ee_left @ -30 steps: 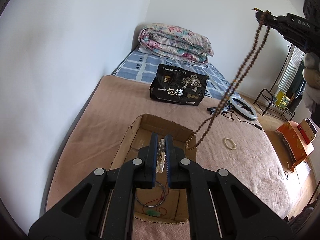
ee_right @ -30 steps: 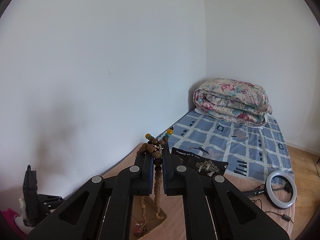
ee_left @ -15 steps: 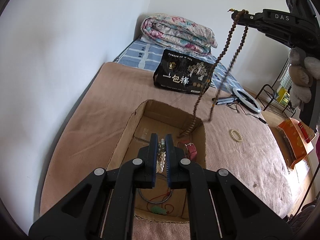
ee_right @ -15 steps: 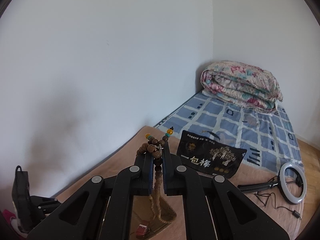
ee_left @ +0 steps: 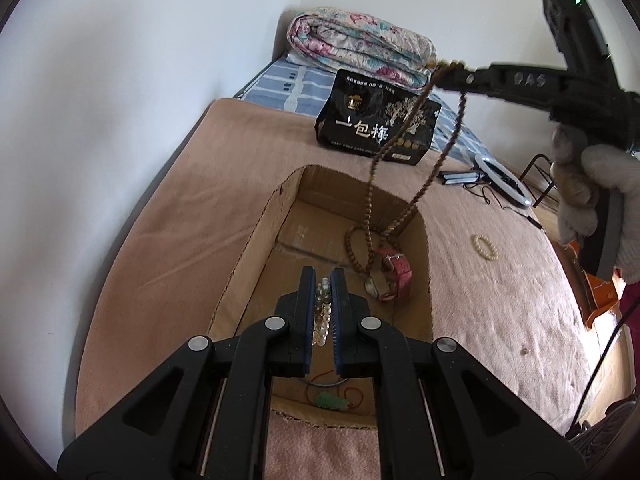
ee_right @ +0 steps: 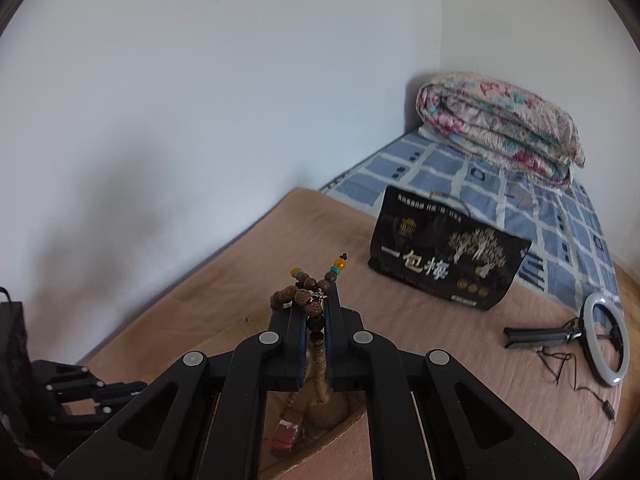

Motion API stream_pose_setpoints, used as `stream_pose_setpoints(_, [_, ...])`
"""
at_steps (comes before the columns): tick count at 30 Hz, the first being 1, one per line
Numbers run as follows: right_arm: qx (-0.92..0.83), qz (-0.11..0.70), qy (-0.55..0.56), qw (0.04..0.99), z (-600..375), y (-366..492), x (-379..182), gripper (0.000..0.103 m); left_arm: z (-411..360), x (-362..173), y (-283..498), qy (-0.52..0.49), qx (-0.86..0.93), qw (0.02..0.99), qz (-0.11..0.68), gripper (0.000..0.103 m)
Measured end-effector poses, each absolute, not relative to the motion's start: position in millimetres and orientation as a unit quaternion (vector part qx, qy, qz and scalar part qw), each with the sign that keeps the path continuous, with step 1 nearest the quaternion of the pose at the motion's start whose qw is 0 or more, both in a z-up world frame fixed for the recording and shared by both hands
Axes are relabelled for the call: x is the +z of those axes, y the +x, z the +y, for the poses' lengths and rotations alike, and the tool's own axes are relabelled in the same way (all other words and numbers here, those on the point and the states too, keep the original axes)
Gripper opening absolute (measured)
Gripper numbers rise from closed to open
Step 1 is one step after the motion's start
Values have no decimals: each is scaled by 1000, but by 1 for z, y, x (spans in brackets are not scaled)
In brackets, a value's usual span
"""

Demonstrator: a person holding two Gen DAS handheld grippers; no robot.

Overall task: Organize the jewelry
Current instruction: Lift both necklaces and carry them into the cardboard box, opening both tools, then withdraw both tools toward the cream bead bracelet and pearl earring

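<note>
The wooden bead necklace now hangs lower than a second ago: its bottom loops rest on the floor of the cardboard box, beside the red-strapped watch, where before they dangled at the box's rim. The right claw has come down and stays clamped on the necklace's top. The left claw, lower over the box, stays closed on a clear bead bracelet. A white bead bracelet lies on the bed right of the box.
</note>
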State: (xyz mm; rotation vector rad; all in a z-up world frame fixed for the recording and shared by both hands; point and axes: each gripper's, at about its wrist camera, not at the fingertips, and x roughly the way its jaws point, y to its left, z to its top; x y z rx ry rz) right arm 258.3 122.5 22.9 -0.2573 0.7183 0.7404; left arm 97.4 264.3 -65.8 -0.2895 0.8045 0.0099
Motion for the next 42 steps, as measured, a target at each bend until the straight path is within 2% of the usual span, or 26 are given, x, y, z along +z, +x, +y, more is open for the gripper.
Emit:
stream_pose_setpoints(19, [362,450,-116,808,136,261,-63,6,266,-90,100,-133,13,893,429,6])
stream_pose_setpoints(20, [361,454,-118,806,135,261,-64,11,266,-90,101,-133,16,893,430,7])
stream_pose_setpoints(21, [359,458,-120,804,135,260,-65,25,267,-90,101,-133,18,892,432,19])
stream_pose_setpoints(22, [355,461,-122,804,135,259,-66,36,267,-90,100,-134,20,892,431,36])
stream_pose_setpoints(23, [351,461,-123,805,134,257,-65,58,267,-89,99,-134,22,894,427,41])
stream_pose_setpoints(24, [346,458,-124,809,132,255,-64,70,267,-88,98,-133,25,895,426,42])
stream_pose_setpoints(34, [325,458,-123,818,114,246,-54,72,265,-76,93,-124,34,898,421,42])
stream_pose_setpoints(42, [322,435,-105,834,71,233,-22,72,247,-54,90,-92,26,909,406,42])
